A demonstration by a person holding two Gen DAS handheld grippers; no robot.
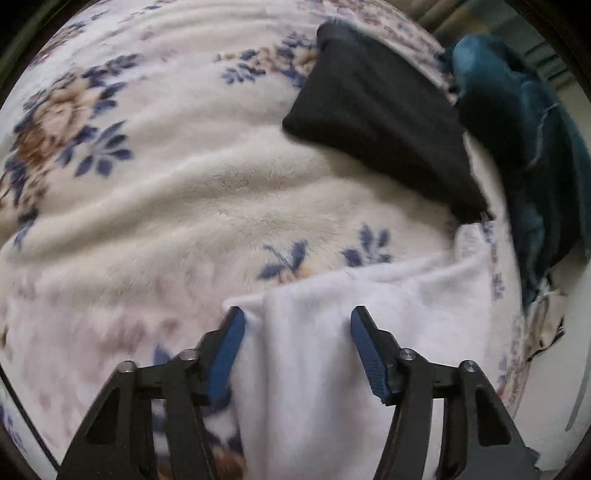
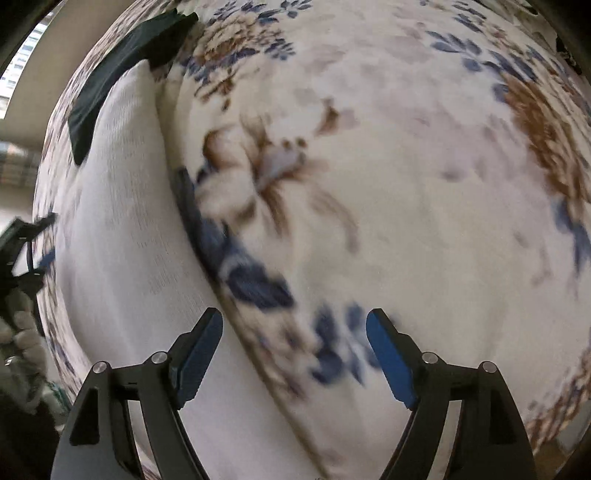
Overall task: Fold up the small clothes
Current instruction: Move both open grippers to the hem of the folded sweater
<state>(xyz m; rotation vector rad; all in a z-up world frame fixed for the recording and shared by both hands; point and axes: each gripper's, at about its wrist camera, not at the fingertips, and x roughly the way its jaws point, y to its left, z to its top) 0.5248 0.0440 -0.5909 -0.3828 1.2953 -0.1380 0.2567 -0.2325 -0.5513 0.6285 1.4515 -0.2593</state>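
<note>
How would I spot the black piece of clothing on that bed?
Start with the flowered blanket covering the bed. In the left wrist view, look toward its far right edge, beyond the white cloth. The black garment lies there folded flat, darker and smoother than the crumpled teal clothing beside it.

Below my cameras, a plush cream blanket (image 1: 184, 192) printed with blue and brown flowers covers the bed, rumpled into soft ridges under even, diffuse light. In the right wrist view, a pale wall (image 2: 74, 33) rises at eleven o'clock, with a sliver of bright window (image 2: 22, 55) beside it. Motion blur softens the floral print at centre.
</note>
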